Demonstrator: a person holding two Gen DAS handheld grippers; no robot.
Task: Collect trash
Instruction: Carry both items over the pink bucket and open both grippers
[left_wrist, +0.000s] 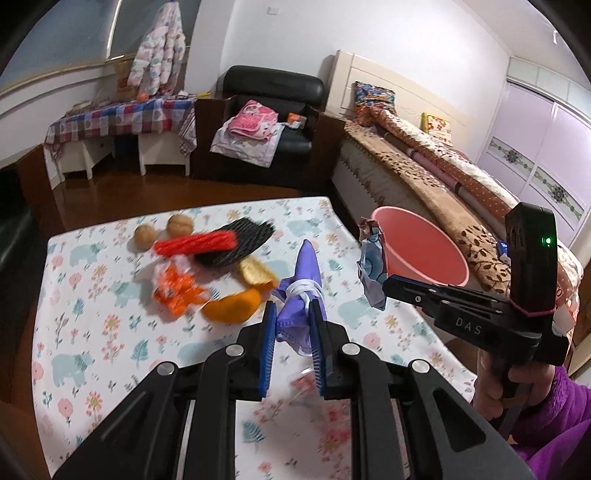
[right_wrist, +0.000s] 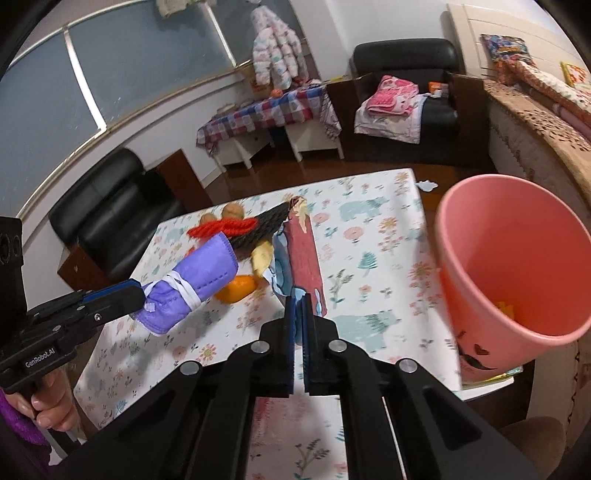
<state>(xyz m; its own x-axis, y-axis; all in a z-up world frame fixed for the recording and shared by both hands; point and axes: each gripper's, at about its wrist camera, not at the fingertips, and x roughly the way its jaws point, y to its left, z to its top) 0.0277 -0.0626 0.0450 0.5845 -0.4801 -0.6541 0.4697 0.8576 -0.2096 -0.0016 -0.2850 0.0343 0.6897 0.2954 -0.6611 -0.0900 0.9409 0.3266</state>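
Observation:
My left gripper (left_wrist: 292, 314) is shut on a rolled purple face mask (left_wrist: 301, 295) tied with its white straps, held above the floral table (left_wrist: 92, 332); it also shows in the right wrist view (right_wrist: 192, 284). My right gripper (right_wrist: 298, 302) is shut on a crumpled snack wrapper (right_wrist: 301, 254), blue and dark red, also seen in the left wrist view (left_wrist: 371, 266). A pink bucket (right_wrist: 517, 273) stands at the table's right edge with a yellow scrap inside. Orange peel (left_wrist: 232, 304), an orange wrapper (left_wrist: 177, 288), a red foam net (left_wrist: 195, 243), a black net (left_wrist: 236, 240) and two walnuts (left_wrist: 162, 230) lie on the table.
A black armchair (right_wrist: 107, 218) stands left of the table. A bed (left_wrist: 443, 177) runs along the right behind the bucket. A second armchair with pink cloths (left_wrist: 266, 122) and a checked-cloth side table (left_wrist: 122, 118) stand at the far wall.

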